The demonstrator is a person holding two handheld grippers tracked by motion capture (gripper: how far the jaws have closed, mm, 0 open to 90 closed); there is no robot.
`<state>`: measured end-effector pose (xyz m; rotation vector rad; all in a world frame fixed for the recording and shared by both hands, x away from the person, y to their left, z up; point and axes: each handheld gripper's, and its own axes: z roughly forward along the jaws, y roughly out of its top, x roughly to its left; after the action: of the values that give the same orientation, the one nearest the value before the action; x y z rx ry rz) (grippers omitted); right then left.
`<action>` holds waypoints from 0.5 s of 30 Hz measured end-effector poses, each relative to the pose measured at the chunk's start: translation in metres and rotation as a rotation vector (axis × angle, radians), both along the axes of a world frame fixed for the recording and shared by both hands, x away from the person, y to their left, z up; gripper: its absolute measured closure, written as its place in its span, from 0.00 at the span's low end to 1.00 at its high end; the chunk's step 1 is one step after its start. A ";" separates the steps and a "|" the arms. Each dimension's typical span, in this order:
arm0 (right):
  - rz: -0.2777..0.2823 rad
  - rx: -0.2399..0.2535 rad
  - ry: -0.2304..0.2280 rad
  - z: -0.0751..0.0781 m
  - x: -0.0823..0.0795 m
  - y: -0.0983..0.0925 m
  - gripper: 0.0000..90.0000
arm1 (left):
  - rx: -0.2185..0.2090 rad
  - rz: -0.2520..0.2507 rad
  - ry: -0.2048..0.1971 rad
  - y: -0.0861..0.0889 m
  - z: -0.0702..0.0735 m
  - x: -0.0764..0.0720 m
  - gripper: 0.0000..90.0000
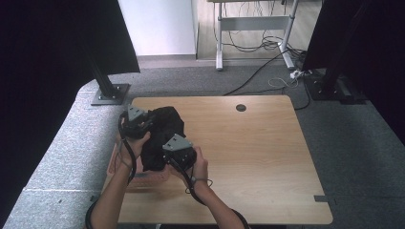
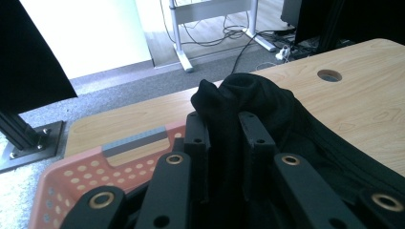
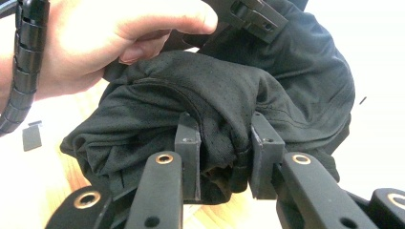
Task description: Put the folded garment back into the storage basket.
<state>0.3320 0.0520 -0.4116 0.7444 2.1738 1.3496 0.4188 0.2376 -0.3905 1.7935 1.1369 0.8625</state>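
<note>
Both clamped on crumpled black mesh fabric garment (image 1: pixel 162 131): left hand-held gripper (image 2: pixel 224 138) and right hand-held gripper (image 3: pixel 224 152) each pinching a fold, lifted over light wooden worktop (image 1: pixel 258 152), beside perforated red plastic basket (image 2: pixel 71 176).

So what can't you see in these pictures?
- What kind of clothing the black cloth is: bunched up in all three views.
- Most of the red basket: in the high view the cloth and forearms cover it; in the left gripper view the left tool and the bottom edge cut it off.
- The table in the right gripper view: washed out by bright light.
- Inside the right tool: cloth fills the gap.
</note>
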 end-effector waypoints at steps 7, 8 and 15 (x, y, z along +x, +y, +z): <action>0.008 -0.002 0.002 0.000 0.001 0.007 0.78 | 0.003 0.013 -0.002 0.011 0.001 -0.001 0.84; 0.009 0.000 0.003 0.000 0.001 0.008 0.78 | 0.003 0.016 -0.001 0.013 0.001 -0.001 0.84; 0.020 0.005 0.005 -0.002 0.005 0.018 0.78 | 0.011 0.026 0.001 0.022 -0.001 -0.001 0.84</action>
<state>0.3369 0.0701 -0.4135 0.7309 2.1881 1.3645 0.4181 0.2600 -0.3919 1.7923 1.1608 0.8849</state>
